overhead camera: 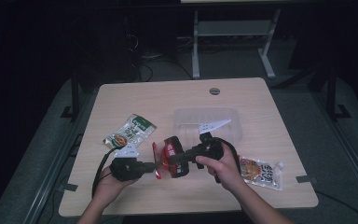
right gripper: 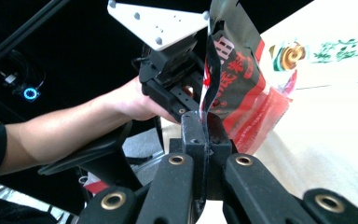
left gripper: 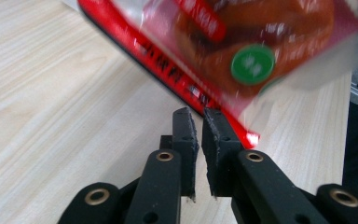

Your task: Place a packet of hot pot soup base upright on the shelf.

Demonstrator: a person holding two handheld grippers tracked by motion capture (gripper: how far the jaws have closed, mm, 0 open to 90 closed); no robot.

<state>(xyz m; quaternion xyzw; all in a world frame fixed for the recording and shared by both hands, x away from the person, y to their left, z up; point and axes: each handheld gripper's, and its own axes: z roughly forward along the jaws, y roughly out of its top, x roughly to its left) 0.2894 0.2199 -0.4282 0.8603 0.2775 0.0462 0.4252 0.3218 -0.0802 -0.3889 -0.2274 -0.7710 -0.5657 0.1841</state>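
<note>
Now your right fingers (right gripper: 205,126) clench the edge of the red packet (right gripper: 240,88), holding it upright above the tabletop (overhead camera: 182,95). Your left fingers (left gripper: 199,128) stand slightly parted, released, just beside the packet's lower edge, near the clear tray (overhead camera: 186,116).

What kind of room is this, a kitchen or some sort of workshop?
Probably a lab or recording room, not a kitchen: a bare wooden table under dim light, cables on the floor, and snack packets handled with hand-held grippers.
</note>
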